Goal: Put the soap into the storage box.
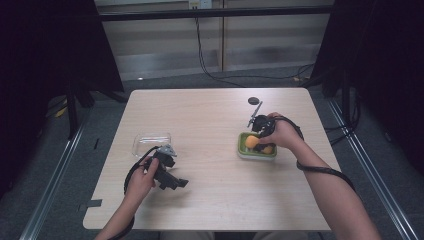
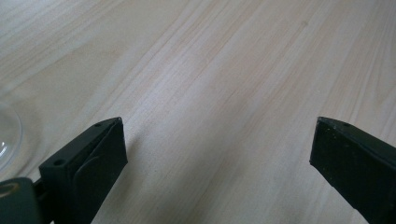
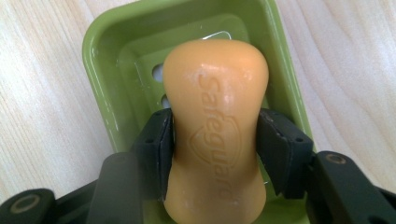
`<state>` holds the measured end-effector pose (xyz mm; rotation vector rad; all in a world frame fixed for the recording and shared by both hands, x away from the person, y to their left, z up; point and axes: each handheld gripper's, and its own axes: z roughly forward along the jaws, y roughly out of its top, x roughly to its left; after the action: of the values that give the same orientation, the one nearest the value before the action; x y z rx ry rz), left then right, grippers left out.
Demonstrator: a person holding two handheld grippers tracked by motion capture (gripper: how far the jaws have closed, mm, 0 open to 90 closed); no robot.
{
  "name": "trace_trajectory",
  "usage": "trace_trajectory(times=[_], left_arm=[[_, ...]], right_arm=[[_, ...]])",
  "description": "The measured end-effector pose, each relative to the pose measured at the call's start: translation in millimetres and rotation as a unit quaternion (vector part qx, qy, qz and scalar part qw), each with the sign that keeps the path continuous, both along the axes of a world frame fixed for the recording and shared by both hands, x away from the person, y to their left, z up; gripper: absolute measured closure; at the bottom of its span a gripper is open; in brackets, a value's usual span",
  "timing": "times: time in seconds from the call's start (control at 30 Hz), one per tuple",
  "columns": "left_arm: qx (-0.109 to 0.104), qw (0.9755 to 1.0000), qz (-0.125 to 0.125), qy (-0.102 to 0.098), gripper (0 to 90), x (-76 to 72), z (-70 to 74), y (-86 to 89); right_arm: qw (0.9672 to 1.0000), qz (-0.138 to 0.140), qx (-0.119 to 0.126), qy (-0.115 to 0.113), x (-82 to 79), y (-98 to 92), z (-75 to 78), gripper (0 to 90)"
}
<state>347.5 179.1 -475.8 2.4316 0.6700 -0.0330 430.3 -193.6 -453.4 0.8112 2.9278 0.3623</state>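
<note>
The right gripper (image 3: 215, 154) pinches an orange Safeguard soap bar (image 3: 215, 126) at its narrow waist, long axis running straight out past the fingertips, over the green soap dish (image 3: 100, 70). The left gripper (image 2: 217, 149) gapes wide, holding nothing.

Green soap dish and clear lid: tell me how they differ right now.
The green soap dish is opaque; the clear lid is see-through. The dish holds an orange soap bar, gripped by the right gripper; nothing is seen on the lid, beside the open left gripper. Both are rectangular and sit on the table.
</note>
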Motion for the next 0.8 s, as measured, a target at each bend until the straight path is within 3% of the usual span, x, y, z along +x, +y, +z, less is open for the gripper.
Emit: trace_trajectory(times=[0.6, 0.8], left_arm=[[-0.013, 0.9998, 0.017, 0.001, 3.5, -2.6, 0.4, 1.3], [-0.002, 1.0000, 0.009, 0.000, 3.5, -2.6, 0.4, 2.2]], right_arm=[[0.9995, -0.014, 0.024, -0.014, -4.2, -2.8, 14.0, 37.7], [0.9994, -0.014, 0.027, -0.016, -8.2, -1.2, 17.6, 34.0]])
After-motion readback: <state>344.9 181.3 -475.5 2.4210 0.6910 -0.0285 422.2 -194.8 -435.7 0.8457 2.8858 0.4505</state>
